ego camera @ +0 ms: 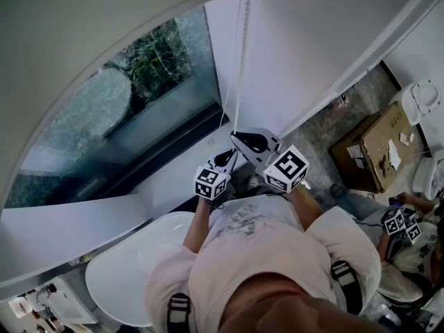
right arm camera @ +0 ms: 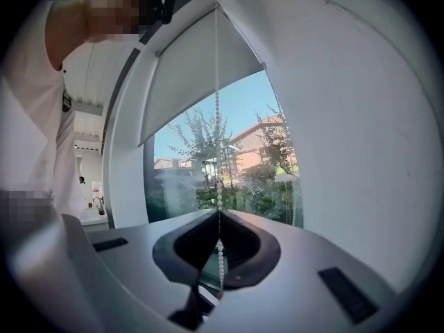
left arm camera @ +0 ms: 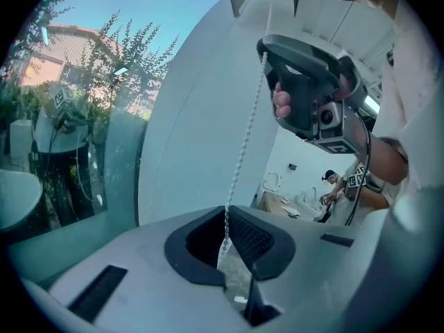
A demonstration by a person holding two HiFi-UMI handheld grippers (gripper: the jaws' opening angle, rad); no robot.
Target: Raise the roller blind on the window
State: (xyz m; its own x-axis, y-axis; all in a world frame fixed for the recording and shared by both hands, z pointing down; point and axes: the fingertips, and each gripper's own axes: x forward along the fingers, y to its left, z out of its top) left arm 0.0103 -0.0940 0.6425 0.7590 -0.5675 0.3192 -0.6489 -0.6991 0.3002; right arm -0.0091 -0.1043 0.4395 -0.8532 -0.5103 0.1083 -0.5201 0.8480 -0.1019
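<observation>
Bathroom window (ego camera: 139, 96) with its roller blind (right arm camera: 201, 68) covering only the upper glass; you have both grippers on the bead chain (ego camera: 239, 61).

Your left gripper (left arm camera: 225, 227) has its jaws pinched together on the chain, which runs up from them to your right gripper (right arm camera: 219, 217); that one is also clamped on the chain, gripping it higher up, just above the left; from there the chain rises taut to the top of the blind beside the white wall; trees and a house show through the bare lower glass; below you sits a white basin (ego camera: 125, 276); well off to your right a cardboard box (ego camera: 374, 148) rests on the floor near a seated person (ego camera: 409, 227).
</observation>
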